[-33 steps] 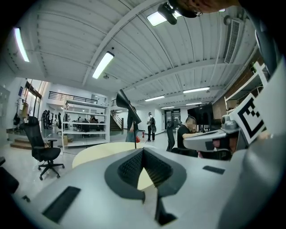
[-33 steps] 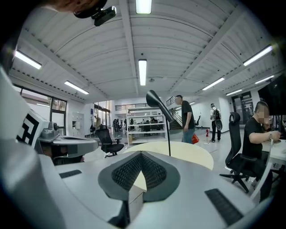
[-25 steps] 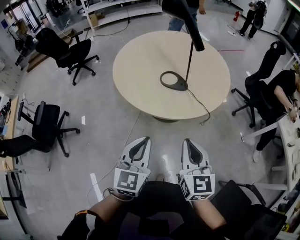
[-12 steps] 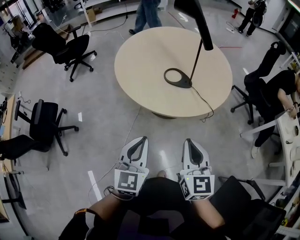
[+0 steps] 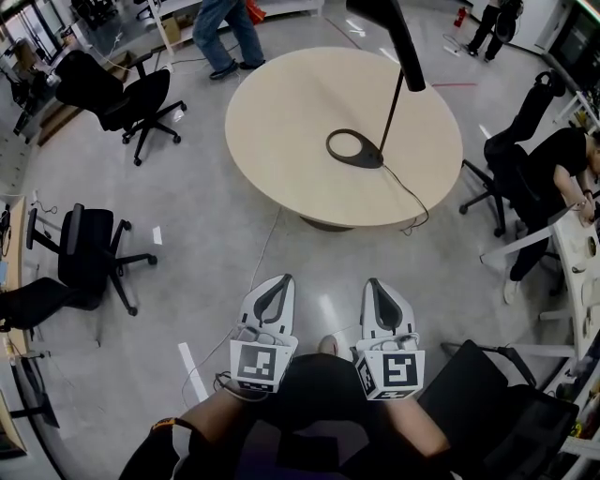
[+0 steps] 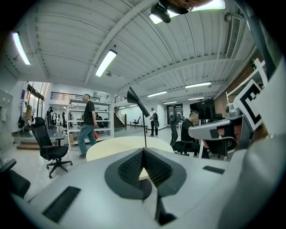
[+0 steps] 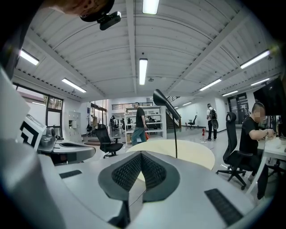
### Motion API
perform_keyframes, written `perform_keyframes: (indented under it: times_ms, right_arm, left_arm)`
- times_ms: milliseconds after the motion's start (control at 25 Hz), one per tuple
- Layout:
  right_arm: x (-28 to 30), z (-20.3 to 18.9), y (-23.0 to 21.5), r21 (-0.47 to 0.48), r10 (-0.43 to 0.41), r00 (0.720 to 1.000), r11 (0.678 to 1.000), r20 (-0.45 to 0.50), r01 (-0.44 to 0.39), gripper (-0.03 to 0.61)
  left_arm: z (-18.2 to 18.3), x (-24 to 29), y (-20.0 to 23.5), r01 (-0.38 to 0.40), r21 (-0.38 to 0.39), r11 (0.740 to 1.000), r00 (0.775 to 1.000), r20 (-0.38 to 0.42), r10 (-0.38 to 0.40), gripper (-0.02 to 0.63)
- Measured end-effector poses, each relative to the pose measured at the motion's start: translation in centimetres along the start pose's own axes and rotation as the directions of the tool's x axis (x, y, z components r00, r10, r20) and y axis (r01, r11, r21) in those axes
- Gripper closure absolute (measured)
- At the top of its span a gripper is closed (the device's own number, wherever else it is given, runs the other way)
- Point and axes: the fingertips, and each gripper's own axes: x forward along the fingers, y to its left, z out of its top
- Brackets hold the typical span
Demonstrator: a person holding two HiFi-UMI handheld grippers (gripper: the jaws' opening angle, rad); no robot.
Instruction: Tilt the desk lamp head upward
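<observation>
A black desk lamp stands on the round beige table [image 5: 281,122]. Its ring base [image 5: 354,148] sits right of the table's middle, and a thin pole [image 5: 394,98] leans up to the long black head [image 5: 389,28]. My left gripper [image 5: 277,283] and right gripper [image 5: 377,284] hang side by side over the floor, well short of the table, both shut and empty. In the left gripper view the lamp head [image 6: 137,102] slants down to the right, far beyond the shut left gripper [image 6: 144,152]. The right gripper view shows the lamp head [image 7: 166,103] far past the shut right gripper [image 7: 142,154].
The lamp's cable [image 5: 408,202] trails off the table's near right edge. Black office chairs stand at the left [image 5: 131,98] [image 5: 89,248], the right [image 5: 520,159] and close by my right arm [image 5: 487,403]. A person [image 5: 562,159] sits at a desk on the right; another person [image 5: 225,33] walks behind the table.
The person behind the table has walked to the left. Table and lamp have shifted slightly up in the head view; both grippers stay shut, side by side.
</observation>
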Motion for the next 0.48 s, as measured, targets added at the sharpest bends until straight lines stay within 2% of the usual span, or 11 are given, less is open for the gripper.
perform_keyframes:
  times_ms: [120,320,480]
  right_arm:
    - [-0.5,0.1,0.0,0.003,-0.006,1.0,1.0,0.004,0.006,0.569]
    - [-0.5,0.6,0.5,-0.005,-0.008,1.0,1.0,0.017,0.008,0.569]
    - [-0.8,1.0,0.8,-0.004,-0.013,1.0,1.0,0.022,0.013,0.569]
  left_arm:
    - [0.1,-0.2,-0.2,0.002,-0.002,1.0,1.0,0.007,-0.002,0.566]
    - [-0.2,-0.8,0.2,0.006,-0.019,1.0,1.0,-0.028,-0.007,0.566]
    - [0.4,-1.3,0.3,0.004,-0.017,1.0,1.0,-0.008,-0.004,0.566]
